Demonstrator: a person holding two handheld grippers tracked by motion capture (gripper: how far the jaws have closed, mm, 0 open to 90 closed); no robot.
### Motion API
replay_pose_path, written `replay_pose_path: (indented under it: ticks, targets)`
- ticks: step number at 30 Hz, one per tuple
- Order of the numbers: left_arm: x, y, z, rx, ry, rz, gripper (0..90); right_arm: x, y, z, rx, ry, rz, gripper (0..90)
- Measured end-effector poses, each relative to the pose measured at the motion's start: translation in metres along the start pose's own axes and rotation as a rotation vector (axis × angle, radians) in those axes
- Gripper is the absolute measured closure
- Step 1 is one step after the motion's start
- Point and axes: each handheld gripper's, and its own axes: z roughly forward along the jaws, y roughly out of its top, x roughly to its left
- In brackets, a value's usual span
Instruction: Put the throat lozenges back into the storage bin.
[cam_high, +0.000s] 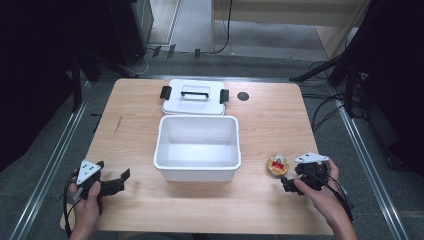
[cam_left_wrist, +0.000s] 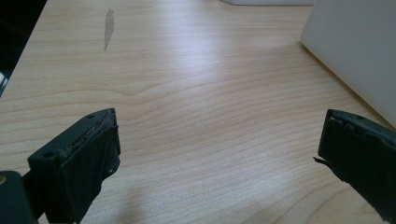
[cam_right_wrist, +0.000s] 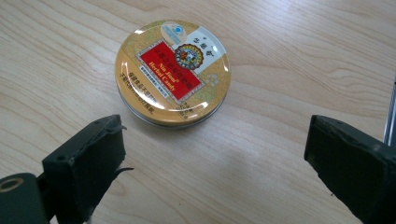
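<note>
A round gold candy tin (cam_high: 277, 165) with a red label lies on the wooden table (cam_high: 135, 110), right of a white open box (cam_high: 197, 148). In the right gripper view the candy tin (cam_right_wrist: 173, 72) sits just beyond my open jaws, untouched. My right gripper (cam_high: 286, 182) is open, low at the table's front right, a short way from the tin. My left gripper (cam_high: 121, 181) is open near the front left edge, over bare wood. In the left gripper view the gripper (cam_left_wrist: 217, 149) holds nothing, and the box wall (cam_left_wrist: 359, 51) stands at the right.
The box's white lid (cam_high: 194, 97) with black clips and a handle lies flat behind the box. A small dark round mark (cam_high: 243, 96) sits on the table beside the lid. A grey streak (cam_left_wrist: 108, 28) marks the wood at far left. Cables and stands surround the table.
</note>
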Motion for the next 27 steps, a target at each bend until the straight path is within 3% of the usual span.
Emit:
replay_pose_path:
  ticks: [2, 13, 18, 19, 27]
  targets:
    - [0.000, 0.000, 0.000, -0.001, -0.001, -0.001, 0.0, 0.001, 0.008, 0.004, 0.046, -0.001, -0.010, 4.6]
    - [0.000, 0.000, 0.001, 0.004, -0.002, 0.000, 0.0, 0.006, 0.029, 0.019, 0.185, 0.017, -0.059, 1.1]
    - [-0.001, 0.000, 0.001, 0.003, -0.003, -0.004, 0.0, 0.008, 0.041, 0.023, 0.244, 0.035, -0.058, 0.0]
    - [-0.001, 0.000, 0.001, 0.005, -0.003, -0.002, 0.0, 0.009, 0.047, 0.027, 0.277, 0.038, -0.061, 0.0]
    - [-0.001, 0.000, 0.001, 0.008, -0.005, -0.004, 0.0, 0.014, 0.062, 0.041, 0.354, 0.045, -0.060, 0.0]
